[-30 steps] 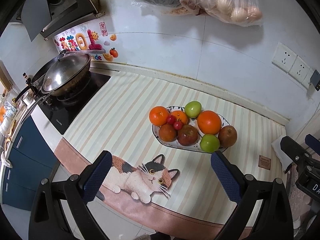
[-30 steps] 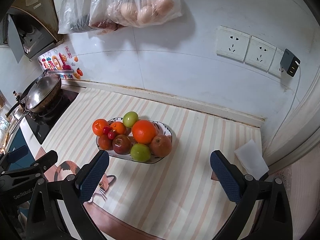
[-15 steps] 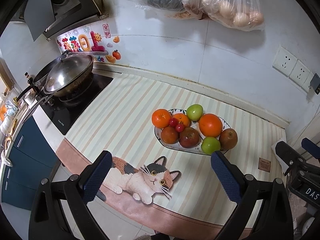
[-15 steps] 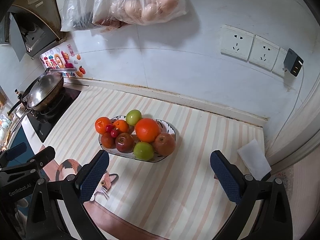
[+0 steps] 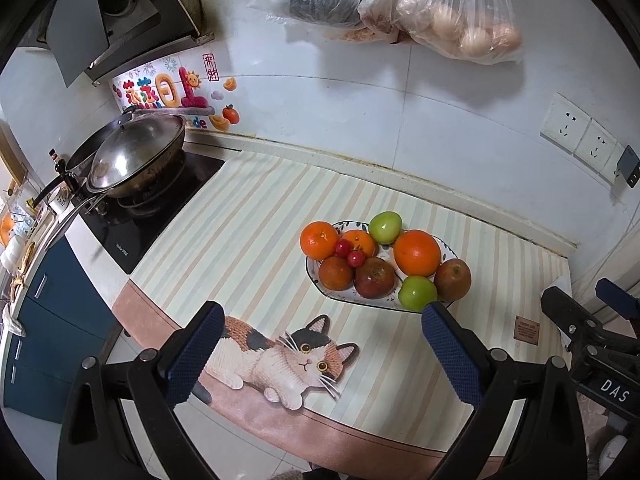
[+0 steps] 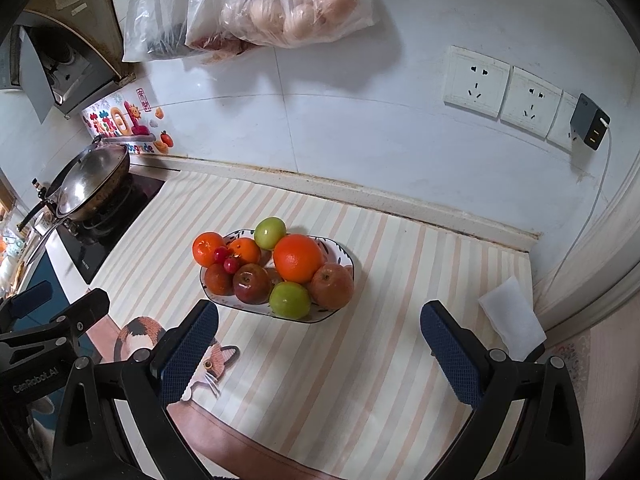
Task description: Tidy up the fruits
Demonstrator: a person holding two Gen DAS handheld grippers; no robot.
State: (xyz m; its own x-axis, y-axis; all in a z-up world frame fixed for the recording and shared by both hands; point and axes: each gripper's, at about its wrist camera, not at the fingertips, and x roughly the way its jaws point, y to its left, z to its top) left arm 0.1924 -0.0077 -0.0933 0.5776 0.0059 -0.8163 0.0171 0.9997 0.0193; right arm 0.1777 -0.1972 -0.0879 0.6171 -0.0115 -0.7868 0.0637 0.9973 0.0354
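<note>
Drifting slightly back from the plate over the last second, left tongs and right tongs hang wide open and empty, all fruits piled on it mid-surface, fitting a finished or pending sort.

Glazed ceramic plate, glossy; fruit skins smooth and shiny, large orange finely pebbled. Striped mat matt, cloth-like. Wok lid polished metal; hanging bags thin clear plastic; wall tiles glossy.
</note>
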